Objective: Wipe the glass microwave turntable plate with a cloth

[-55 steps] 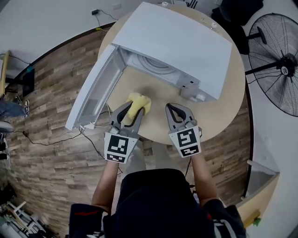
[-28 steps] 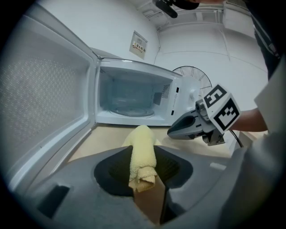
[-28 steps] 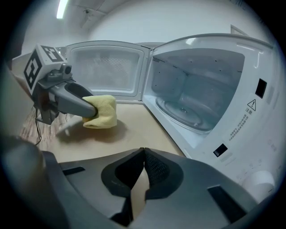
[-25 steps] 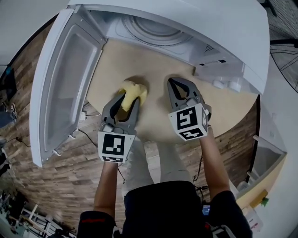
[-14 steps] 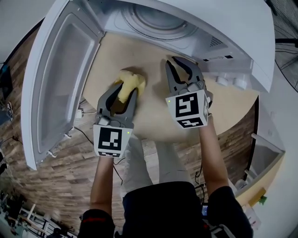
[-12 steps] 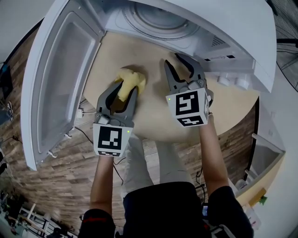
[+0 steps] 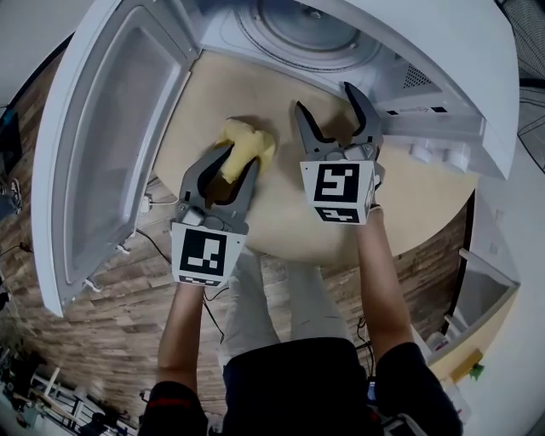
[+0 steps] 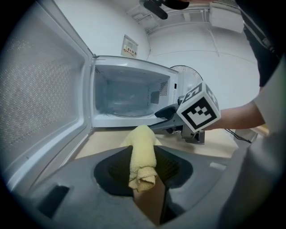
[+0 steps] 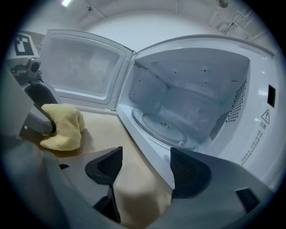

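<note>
Standing at a round, pale wooden table (image 7: 281, 209), a person holds a gripper in each hand before a white microwave oven (image 7: 434, 43). Its door (image 7: 111, 145) hangs wide open down the left side of the head view.

The left gripper (image 7: 241, 162) sits left of centre in that view. Its jaws are pinched together on a soft yellow terry cloth (image 7: 247, 140), rolled into a thick strip. In the left gripper view the roll (image 8: 142, 152) runs straight up between the pads and bulges out past the tips. From the right gripper view the bunched end (image 9: 62, 127) sits low against the tabletop at mid left; whether it touches, I cannot tell.

The right gripper (image 7: 324, 98) is just beside it, right of centre, its tips close to the oven's front sill. Its jaws have just been opening and now stand spread wide, with only bare table and the sill showing between them (image 9: 145, 163).

The round clear glass turntable plate (image 9: 167, 127) lies flat on the oven floor, inside the cavity. It shows at the top centre of the head view (image 7: 306, 21), beyond both grippers and touched by neither.
</note>
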